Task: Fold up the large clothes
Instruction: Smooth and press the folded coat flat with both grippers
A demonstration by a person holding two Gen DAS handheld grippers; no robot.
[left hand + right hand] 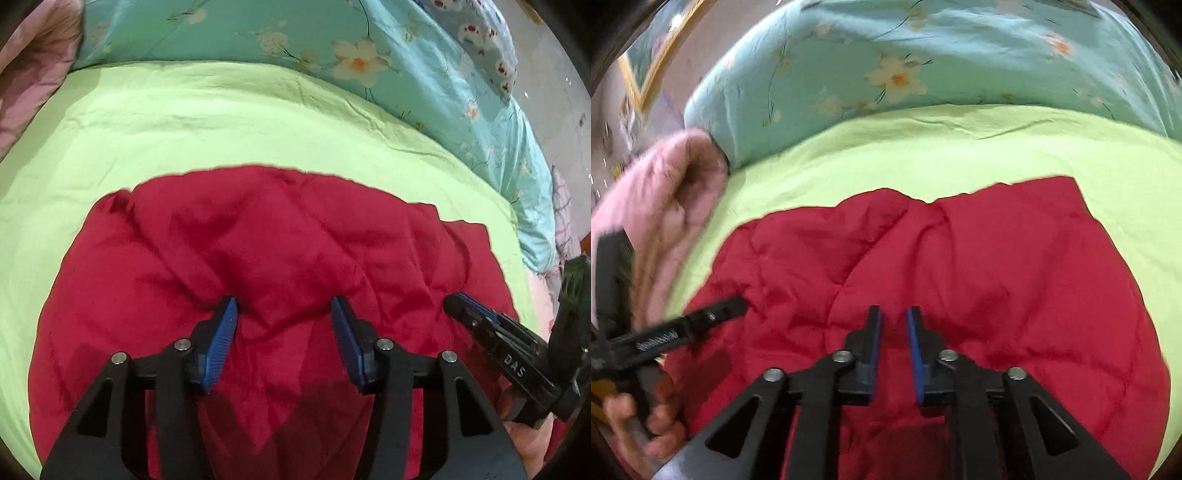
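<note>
A crumpled red garment (258, 240) lies on the light green sheet (184, 122); the right wrist view shows it too, as the red garment (997, 266). My left gripper (283, 312) sits low over its near part with the jaws apart. A raised fold of red cloth lies between the blue pads (221, 332), and they are not pressing on it. My right gripper (894, 319) hovers over the same garment with only a narrow gap between its jaws, and red cloth shows through that gap. Each view catches the other tool: the right gripper (456, 304) at the right, the left gripper (738, 302) at the left.
A teal floral quilt (295, 44) is bunched along the far side of the bed. A pink blanket (665, 192) lies at the left. A patterned pillow (480, 40) sits far right. A person's hand (646, 417) holds the left tool. Green sheet (960, 147) borders the garment.
</note>
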